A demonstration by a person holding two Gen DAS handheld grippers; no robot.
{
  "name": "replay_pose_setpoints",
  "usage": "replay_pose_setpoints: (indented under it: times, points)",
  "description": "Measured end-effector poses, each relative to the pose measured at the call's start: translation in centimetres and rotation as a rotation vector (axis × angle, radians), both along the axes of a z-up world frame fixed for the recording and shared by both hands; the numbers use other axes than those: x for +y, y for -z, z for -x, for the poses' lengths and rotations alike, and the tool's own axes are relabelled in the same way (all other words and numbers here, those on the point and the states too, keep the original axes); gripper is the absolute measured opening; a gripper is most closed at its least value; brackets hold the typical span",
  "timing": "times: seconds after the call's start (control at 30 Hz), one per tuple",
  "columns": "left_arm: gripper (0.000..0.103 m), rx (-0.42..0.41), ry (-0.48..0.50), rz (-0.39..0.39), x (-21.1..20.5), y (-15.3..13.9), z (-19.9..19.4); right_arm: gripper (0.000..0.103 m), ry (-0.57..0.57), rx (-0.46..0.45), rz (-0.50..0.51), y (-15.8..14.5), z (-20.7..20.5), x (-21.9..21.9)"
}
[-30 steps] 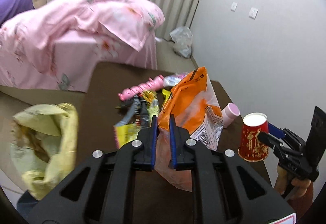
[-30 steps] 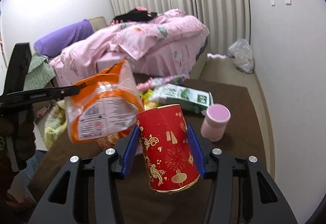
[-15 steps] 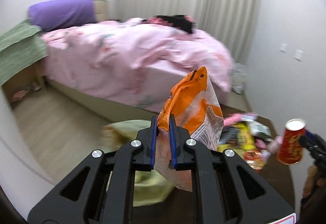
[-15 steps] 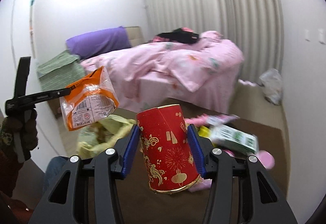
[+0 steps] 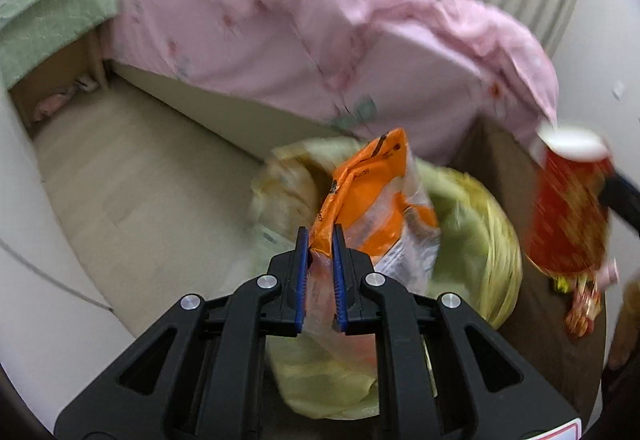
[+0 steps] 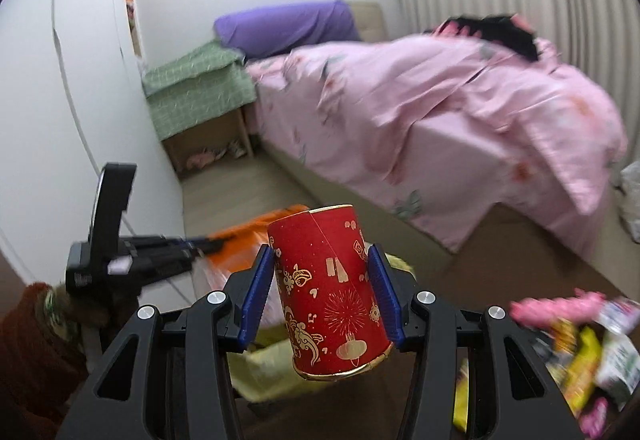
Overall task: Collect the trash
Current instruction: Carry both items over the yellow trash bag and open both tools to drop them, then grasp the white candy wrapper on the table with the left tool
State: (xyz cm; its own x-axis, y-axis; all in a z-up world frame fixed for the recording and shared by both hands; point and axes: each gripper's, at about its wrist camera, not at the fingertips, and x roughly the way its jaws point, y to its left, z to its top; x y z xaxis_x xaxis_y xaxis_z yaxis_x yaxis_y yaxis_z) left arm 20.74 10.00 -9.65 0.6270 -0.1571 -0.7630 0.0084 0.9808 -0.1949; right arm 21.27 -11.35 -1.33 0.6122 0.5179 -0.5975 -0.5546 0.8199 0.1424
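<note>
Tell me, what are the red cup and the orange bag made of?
The red cup with gold drawings looks like paper: a straight glued seam runs down its side, the surface is matte, and its inside is white. The crinkly orange and clear snack bag looks like thin plastic film: it is shiny, partly see-through and creases where the left tool pinches it.

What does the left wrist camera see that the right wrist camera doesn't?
Only the left wrist view shows the red paper cup's white inside and the yellow-green trash bag's open mouth. Only the right wrist view shows the pile of colourful wrappers. Both show the orange snack bag, the red paper cup and the pink bed quilt.
</note>
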Motion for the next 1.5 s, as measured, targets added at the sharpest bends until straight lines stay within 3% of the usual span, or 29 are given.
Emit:
replay_pose_setpoints:
  times: [0.17, 0.43, 0.53, 0.6, 0.67, 0.7, 0.77, 0.87, 0.97, 1.23, 1.33, 1.5]
  points:
    - [0.011, 0.056, 0.125, -0.07, -3.1, 3.1, -0.4, 0.046, -0.036, 0.129, 0.027, 4.3, -5.2, 2.7]
    - [0.011, 0.043, 0.107, -0.082, -2.7, 3.5, -1.2, 0.046, -0.073, 0.314, 0.116, 9.6, -8.1, 4.9]
    - [0.012, 0.045, 0.098, -0.027, -2.0, 3.4, -1.5, 0.046, -0.073, 0.341, 0.147, 10.7, -7.9, 4.9]
    - [0.032, 0.037, 0.076, 0.024, -1.1, 2.9, -1.6, 0.047, -0.07, 0.336, 0.147, 10.8, -7.3, 4.5]
    - [0.041, 0.019, 0.033, 0.074, 0.1, 2.0, -1.6, 0.048, -0.066, 0.336, 0.112, 10.4, -6.8, 3.9]
    - [0.042, 0.011, 0.011, 0.084, 0.5, 1.5, -1.6, 0.048, -0.058, 0.333, 0.102, 10.2, -6.7, 3.7]
    - [0.043, -0.023, -0.046, 0.083, 1.5, 0.2, -1.2, 0.06, -0.035, 0.304, 0.074, 9.2, -6.2, 3.0]
    - [0.046, -0.085, -0.115, 0.076, 2.4, -1.7, -0.2, 0.064, -0.018, 0.252, 0.045, 7.4, -5.4, 2.2]
    - [0.048, -0.135, -0.126, 0.09, 2.4, -3.4, 0.8, 0.066, -0.003, 0.181, 0.002, 5.1, -3.5, 0.5]
    - [0.049, -0.187, 0.0, 0.082, -3.6, -6.2, 2.3, 0.066, 0.068, 0.042, 0.081, 1.4, 2.0, -5.3]
    - [0.049, -0.195, 0.093, 0.072, -7.5, -6.6, 2.7, 0.066, 0.132, -0.017, 0.128, 0.6, 4.3, -8.7]
    - [0.049, -0.223, 0.269, 0.071, -14.5, -6.9, 3.1, 0.066, 0.262, -0.016, 0.165, 0.7, 6.8, -15.9]
